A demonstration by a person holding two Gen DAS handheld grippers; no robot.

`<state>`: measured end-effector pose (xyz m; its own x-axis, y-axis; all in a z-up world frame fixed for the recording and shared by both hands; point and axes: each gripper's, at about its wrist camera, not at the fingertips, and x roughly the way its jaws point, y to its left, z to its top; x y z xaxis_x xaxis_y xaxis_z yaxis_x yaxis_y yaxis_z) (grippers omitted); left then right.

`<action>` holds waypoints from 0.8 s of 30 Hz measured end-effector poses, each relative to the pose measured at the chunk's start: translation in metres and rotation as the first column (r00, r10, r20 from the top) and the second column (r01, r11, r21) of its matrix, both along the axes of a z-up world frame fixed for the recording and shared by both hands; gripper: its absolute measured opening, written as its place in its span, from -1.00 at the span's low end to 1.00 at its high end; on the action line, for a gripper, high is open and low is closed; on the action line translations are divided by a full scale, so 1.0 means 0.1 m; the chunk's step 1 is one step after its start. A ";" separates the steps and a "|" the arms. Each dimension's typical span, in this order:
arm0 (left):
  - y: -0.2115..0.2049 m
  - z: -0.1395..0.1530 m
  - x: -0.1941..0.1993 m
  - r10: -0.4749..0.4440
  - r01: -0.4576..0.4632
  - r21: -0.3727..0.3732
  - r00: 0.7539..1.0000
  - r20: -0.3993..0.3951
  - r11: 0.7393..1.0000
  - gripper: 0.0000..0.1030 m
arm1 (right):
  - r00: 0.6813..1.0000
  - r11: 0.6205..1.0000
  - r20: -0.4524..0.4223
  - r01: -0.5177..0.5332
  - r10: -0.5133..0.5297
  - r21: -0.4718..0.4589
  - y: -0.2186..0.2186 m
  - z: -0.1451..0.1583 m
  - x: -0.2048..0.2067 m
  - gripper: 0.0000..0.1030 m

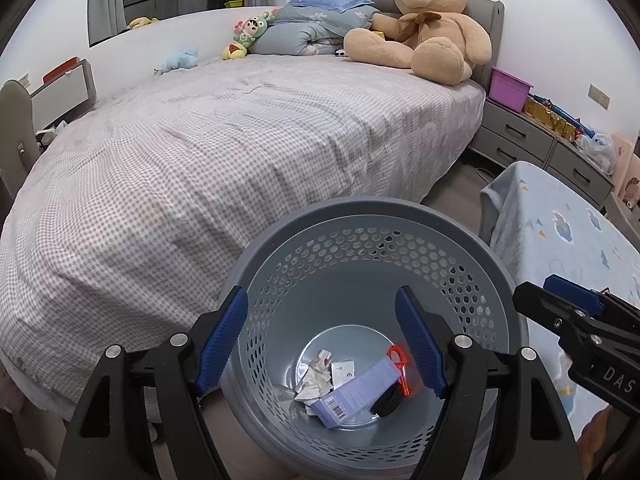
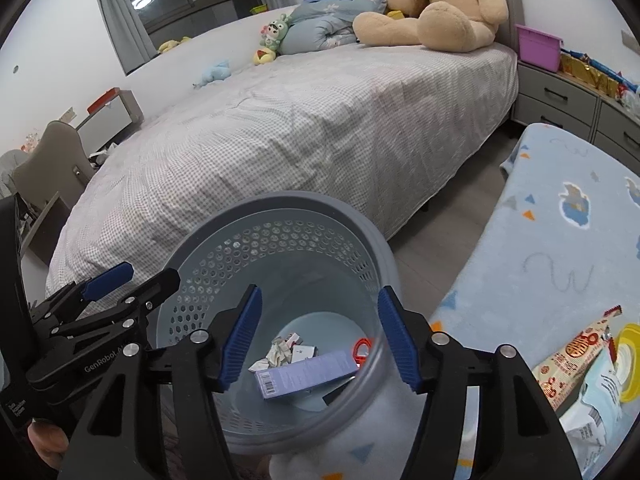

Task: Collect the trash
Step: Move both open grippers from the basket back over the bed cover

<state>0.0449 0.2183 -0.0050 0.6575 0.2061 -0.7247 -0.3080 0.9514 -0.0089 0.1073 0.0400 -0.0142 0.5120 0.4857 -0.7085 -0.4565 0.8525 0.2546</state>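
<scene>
The bed point(image 1: 240, 152) fills most of the room, checked sheet smooth, a big teddy bear point(image 1: 428, 24) propped at the headboard. Nothing to clear up there, from what I can see.

Beside it, a low surface under a blue cartoon blanket point(image 2: 560, 248), and that looks like the source of the rubbish: a printed snack wrapper point(image 2: 572, 356) and some crumpled packaging lie at its near corner, well within reach.

Between bed and blanket stands the grey perforated bin point(image 1: 400, 208), parked close so each drop is a short trip. Both tools hang right over its mouth, angled down into it.

The left gripper point(image 1: 320, 340) has its blue pads spread wide, nothing between them. The right gripper point(image 2: 318, 336) is parted too, and empty, which fits a piece having gone in.

Down at the bottom sits the trash so far: a lilac barcoded box point(image 1: 356, 394) lying on its side, crumpled paper point(image 1: 314, 380) just beside it, a small orange loop point(image 1: 400, 364) against the wall. I'd say the wrapper on the blanket is next.
</scene>
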 end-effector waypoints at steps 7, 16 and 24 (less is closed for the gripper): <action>-0.16 0.03 -0.02 -0.032 0.032 0.006 0.999 0.012 0.999 0.42 | 0.998 0.998 0.024 0.059 -0.058 -0.035 -0.27 0.01 -0.17 0.41; -0.51 0.08 -0.05 -0.103 0.104 -0.004 0.994 0.030 0.995 0.42 | 0.983 0.980 0.066 0.175 -0.170 -0.090 -0.85 0.04 -0.46 0.59; -0.96 0.07 -0.06 -0.191 0.191 -0.007 0.981 0.026 0.982 0.43 | 0.964 0.951 0.105 0.260 -0.245 -0.165 -1.50 0.08 -0.64 0.83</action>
<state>0.0389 0.1226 0.0017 0.7024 0.0684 -0.7085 -0.1203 0.9925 -0.0235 0.0428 -0.1097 -0.0067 0.6618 0.2045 -0.7212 -0.2336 0.9704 0.0608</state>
